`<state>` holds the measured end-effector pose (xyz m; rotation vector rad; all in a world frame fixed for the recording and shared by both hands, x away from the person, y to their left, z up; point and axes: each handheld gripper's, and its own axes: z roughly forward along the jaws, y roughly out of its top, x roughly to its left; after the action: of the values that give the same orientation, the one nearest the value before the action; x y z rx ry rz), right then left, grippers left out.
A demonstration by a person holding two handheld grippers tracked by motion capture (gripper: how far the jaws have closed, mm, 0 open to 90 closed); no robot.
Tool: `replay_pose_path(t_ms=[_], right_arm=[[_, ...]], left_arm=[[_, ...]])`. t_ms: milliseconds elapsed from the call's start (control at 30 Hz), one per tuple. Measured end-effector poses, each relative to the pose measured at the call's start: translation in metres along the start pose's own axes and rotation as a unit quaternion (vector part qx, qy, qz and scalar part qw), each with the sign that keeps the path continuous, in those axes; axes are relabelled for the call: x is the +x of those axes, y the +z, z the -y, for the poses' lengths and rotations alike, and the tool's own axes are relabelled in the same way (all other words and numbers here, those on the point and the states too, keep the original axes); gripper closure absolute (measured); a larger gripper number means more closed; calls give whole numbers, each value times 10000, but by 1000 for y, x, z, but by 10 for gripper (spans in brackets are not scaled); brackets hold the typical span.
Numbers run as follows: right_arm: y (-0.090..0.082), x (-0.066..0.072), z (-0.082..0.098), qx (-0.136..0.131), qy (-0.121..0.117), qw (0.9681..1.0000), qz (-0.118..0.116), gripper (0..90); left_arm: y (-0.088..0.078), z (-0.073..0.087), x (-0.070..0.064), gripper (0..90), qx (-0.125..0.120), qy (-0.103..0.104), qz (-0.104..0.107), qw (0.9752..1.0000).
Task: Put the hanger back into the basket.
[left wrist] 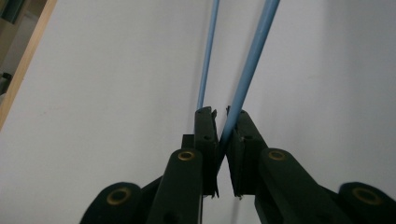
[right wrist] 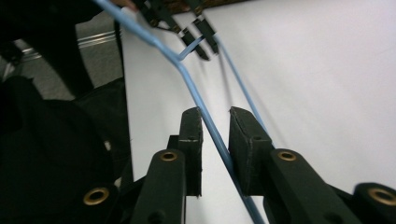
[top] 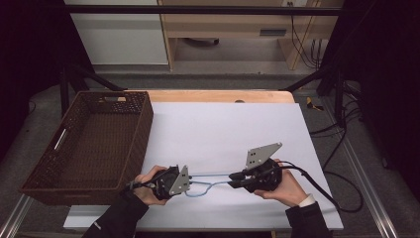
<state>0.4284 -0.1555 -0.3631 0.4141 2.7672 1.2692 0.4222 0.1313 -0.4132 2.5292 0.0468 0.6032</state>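
Two grippers: both on one blue cable (top: 208, 184), lower centre of the high view.
Left gripper (left wrist: 219, 122): jaws clamped on the cable.
Right gripper (right wrist: 215, 122): jaws slightly parted — cable between, loose.
Advice: re-close right before pulling — keep tension even.

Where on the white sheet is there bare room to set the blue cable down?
The sheet is bare from the basket across to its right edge, and up to the far wooden edge. It is crowded along the near edge, where both tongs and the cable sit.
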Motion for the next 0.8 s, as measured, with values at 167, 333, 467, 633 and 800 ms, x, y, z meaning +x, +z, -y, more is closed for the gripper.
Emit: replay_pose_path(t_ms=[167,333,467,633,800], right_arm=[[-4,-1,0,-245,-64,9988,416,684],[-10,-2,-1,-638,-92,9947,801,596],[-17,-3,0,-1066,-97,9870,1197,490],[-28,-4,9,-1383,163,9769,1623,354],[-34,-6,22,-1531,439,9706,1804,295]], left_arm=[[2,-5,-4,853,103,18,4,9999],[1,-9,-4,866,194,-95,-71,9997],[0,-11,-1,868,173,-376,-86,9991],[0,-14,2,869,333,-679,-133,9970],[1,-17,4,869,288,-1061,-187,9938]])
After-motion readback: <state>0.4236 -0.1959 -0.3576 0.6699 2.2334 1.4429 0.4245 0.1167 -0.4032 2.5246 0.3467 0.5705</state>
